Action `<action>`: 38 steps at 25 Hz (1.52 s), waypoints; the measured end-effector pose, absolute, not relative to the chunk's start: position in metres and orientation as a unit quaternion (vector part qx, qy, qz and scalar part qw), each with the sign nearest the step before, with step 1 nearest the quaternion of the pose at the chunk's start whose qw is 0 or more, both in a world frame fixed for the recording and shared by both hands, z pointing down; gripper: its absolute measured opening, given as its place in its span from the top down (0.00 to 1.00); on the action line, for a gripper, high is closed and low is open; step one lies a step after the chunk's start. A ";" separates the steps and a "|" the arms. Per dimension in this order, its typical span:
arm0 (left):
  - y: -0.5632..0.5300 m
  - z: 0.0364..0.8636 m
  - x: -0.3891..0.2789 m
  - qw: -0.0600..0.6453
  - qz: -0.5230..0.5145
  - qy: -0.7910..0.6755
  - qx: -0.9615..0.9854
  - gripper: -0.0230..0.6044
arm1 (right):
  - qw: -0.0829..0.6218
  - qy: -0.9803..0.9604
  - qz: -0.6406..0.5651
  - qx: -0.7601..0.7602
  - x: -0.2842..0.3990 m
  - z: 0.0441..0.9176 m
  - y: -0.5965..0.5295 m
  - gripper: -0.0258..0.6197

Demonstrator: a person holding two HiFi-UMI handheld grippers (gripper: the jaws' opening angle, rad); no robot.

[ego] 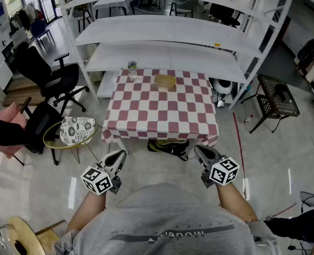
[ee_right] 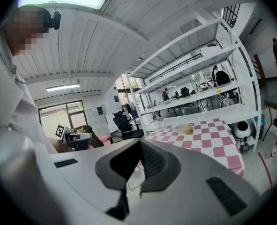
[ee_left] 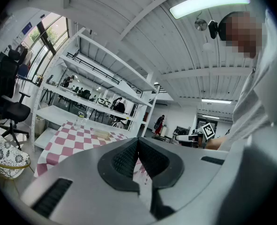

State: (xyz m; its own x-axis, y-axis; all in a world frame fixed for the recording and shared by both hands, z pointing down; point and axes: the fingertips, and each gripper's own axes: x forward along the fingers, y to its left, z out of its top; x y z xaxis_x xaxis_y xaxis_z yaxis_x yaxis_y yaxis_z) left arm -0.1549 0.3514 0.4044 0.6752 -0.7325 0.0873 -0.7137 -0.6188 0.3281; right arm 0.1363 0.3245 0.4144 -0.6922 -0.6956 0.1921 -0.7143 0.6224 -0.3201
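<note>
Behind the table: I saw a white shelving rack spanning the back of the head view.
Table: the table, under a red-and-white checked cloth, stood ahead of both grippers, just in front of the rack.
Office chair: a black office chair stood left of the table, well apart from it.
Wicker chair: a low wicker chair with a patterned cushion sat nearer me, by the table's front-left corner.
Bag: a dark bag lay on the floor under the table's near edge, between the two grippers in the head view.
Left gripper: I held the left gripper low, short of the table's near edge; its own view showed the jaws pressed together with nothing between them.
Right gripper: the right gripper hung likewise; its view showed the jaws closed and empty.
Bowl: a tan bowl sat near the table's far edge.
Jar: a clear glass jar stood at the far-left corner.
</note>
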 end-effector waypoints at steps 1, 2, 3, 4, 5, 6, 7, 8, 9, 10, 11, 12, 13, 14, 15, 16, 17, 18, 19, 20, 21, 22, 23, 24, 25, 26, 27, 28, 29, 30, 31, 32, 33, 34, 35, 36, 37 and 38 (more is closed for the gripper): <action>0.350 0.405 -0.155 0.170 -0.028 -0.402 0.899 0.94 | 0.025 -0.900 0.187 0.392 0.137 0.414 0.323 0.92; 0.350 0.405 -0.154 0.170 -0.028 -0.402 0.899 0.94 | 0.025 -0.901 0.186 0.392 0.137 0.414 0.322 0.93; 0.349 0.404 -0.154 0.170 -0.028 -0.402 0.899 0.94 | 0.024 -0.901 0.185 0.392 0.137 0.414 0.321 0.93; 0.349 0.404 -0.154 0.170 -0.029 -0.401 0.899 0.94 | 0.024 -0.901 0.185 0.392 0.138 0.413 0.321 0.93; 0.349 0.403 -0.154 0.170 -0.029 -0.401 0.899 0.94 | 0.024 -0.901 0.184 0.392 0.138 0.412 0.320 0.92; 0.349 0.403 -0.154 0.171 -0.030 -0.401 0.899 0.94 | 0.023 -0.901 0.184 0.392 0.138 0.412 0.320 0.92; 0.348 0.403 -0.153 0.171 -0.030 -0.401 0.899 0.94 | 0.023 -0.901 0.183 0.392 0.138 0.411 0.319 0.92; 0.348 0.403 -0.152 0.171 -0.030 -0.401 0.899 0.94 | 0.022 -0.902 0.183 0.392 0.139 0.411 0.319 0.92; 0.347 0.403 -0.151 0.171 -0.030 -0.401 0.899 0.94 | 0.022 -0.902 0.182 0.391 0.140 0.412 0.318 0.93; 0.346 0.403 -0.149 0.171 -0.030 -0.401 0.900 0.94 | 0.021 -0.902 0.182 0.391 0.141 0.412 0.317 0.92; 0.346 0.403 -0.148 0.171 -0.029 -0.400 0.900 0.94 | 0.021 -0.902 0.182 0.391 0.142 0.412 0.317 0.92; 0.345 0.403 -0.147 0.170 -0.029 -0.400 0.900 0.94 | 0.020 -0.902 0.184 0.391 0.143 0.412 0.316 0.92; 0.345 0.402 -0.145 0.170 -0.028 -0.400 0.900 0.94 | 0.020 -0.902 0.186 0.390 0.144 0.412 0.316 0.92; 0.344 0.402 -0.144 0.169 -0.028 -0.399 0.901 0.94 | 0.018 -0.901 0.189 0.390 0.145 0.412 0.315 0.92; 0.344 0.401 -0.142 0.169 -0.027 -0.399 0.901 0.94 | 0.017 -0.901 0.191 0.390 0.146 0.411 0.315 0.92; 0.344 0.400 -0.140 0.168 -0.026 -0.399 0.901 0.94 | 0.016 -0.900 0.193 0.390 0.147 0.411 0.315 0.92; 0.344 0.399 -0.137 0.168 -0.025 -0.399 0.901 0.94 | 0.016 -0.900 0.194 0.389 0.149 0.410 0.315 0.92; 0.344 0.398 -0.134 0.167 -0.024 -0.399 0.901 0.94 | 0.016 -0.900 0.195 0.389 0.151 0.410 0.315 0.92; 0.345 0.397 -0.130 0.167 -0.024 -0.400 0.901 0.94 | 0.017 -0.901 0.195 0.388 0.154 0.410 0.316 0.92; 0.345 0.397 -0.127 0.167 -0.024 -0.401 0.900 0.94 | 0.017 -0.901 0.196 0.387 0.157 0.410 0.317 0.92; 0.345 0.396 -0.123 0.167 -0.024 -0.402 0.900 0.94 | 0.017 -0.901 0.197 0.385 0.160 0.411 0.318 0.92; 0.345 0.395 -0.118 0.166 -0.025 -0.403 0.900 0.94 | 0.018 -0.902 0.197 0.384 0.163 0.411 0.318 0.92; 0.345 0.394 -0.113 0.165 -0.026 -0.404 0.899 0.94 | 0.019 -0.903 0.198 0.382 0.166 0.411 0.318 0.92; 0.345 0.393 -0.107 0.164 -0.026 -0.405 0.899 0.94 | 0.020 -0.904 0.197 0.379 0.170 0.411 0.318 0.92; 0.346 0.393 -0.101 0.163 -0.027 -0.405 0.899 0.94 | 0.020 -0.905 0.196 0.376 0.174 0.411 0.318 0.92; 0.346 0.393 -0.094 0.162 -0.027 -0.406 0.899 0.94 | 0.021 -0.907 0.195 0.372 0.178 0.411 0.319 0.92; 0.347 0.392 -0.087 0.161 -0.028 -0.408 0.898 0.94 | 0.021 -0.910 0.194 0.367 0.182 0.410 0.319 0.92; 0.348 0.392 -0.080 0.161 -0.028 -0.409 0.898 0.94 | 0.022 -0.912 0.193 0.362 0.186 0.409 0.319 0.92; 0.349 0.391 -0.073 0.161 -0.029 -0.410 0.897 0.94 | 0.023 -0.913 0.192 0.358 0.190 0.409 0.320 0.92; 0.350 0.390 -0.066 0.161 -0.029 -0.411 0.897 0.94 | 0.024 -0.915 0.192 0.354 0.194 0.408 0.320 0.92; 0.351 0.390 -0.059 0.162 -0.029 -0.412 0.896 0.94 | 0.026 -0.916 0.191 0.350 0.199 0.408 0.320 0.92; 0.352 0.389 -0.052 0.162 -0.029 -0.413 0.896 0.94 | 0.027 -0.918 0.191 0.347 0.203 0.407 0.321 0.92; 0.353 0.389 -0.046 0.161 -0.029 -0.414 0.895 0.94 | 0.027 -0.919 0.191 0.343 0.207 0.407 0.322 0.92; 0.354 0.389 -0.040 0.161 -0.028 -0.415 0.895 0.94 | 0.027 -0.921 0.191 0.339 0.211 0.407 0.322 0.92; 0.355 0.389 -0.035 0.161 -0.028 -0.416 0.895 0.94 | 0.025 -0.922 0.191 0.335 0.214 0.407 0.323 0.92; 0.355 0.389 -0.030 0.161 -0.027 -0.416 0.894 0.94 | 0.023 -0.923 0.191 0.332 0.218 0.407 0.323 0.92; 0.355 0.389 -0.025 0.161 -0.027 -0.416 0.894 0.94 | 0.022 -0.924 0.191 0.330 0.222 0.406 0.322 0.92; 0.355 0.389 -0.021 0.161 -0.026 -0.416 0.894 0.94 | 0.021 -0.924 0.192 0.329 0.225 0.406 0.321 0.92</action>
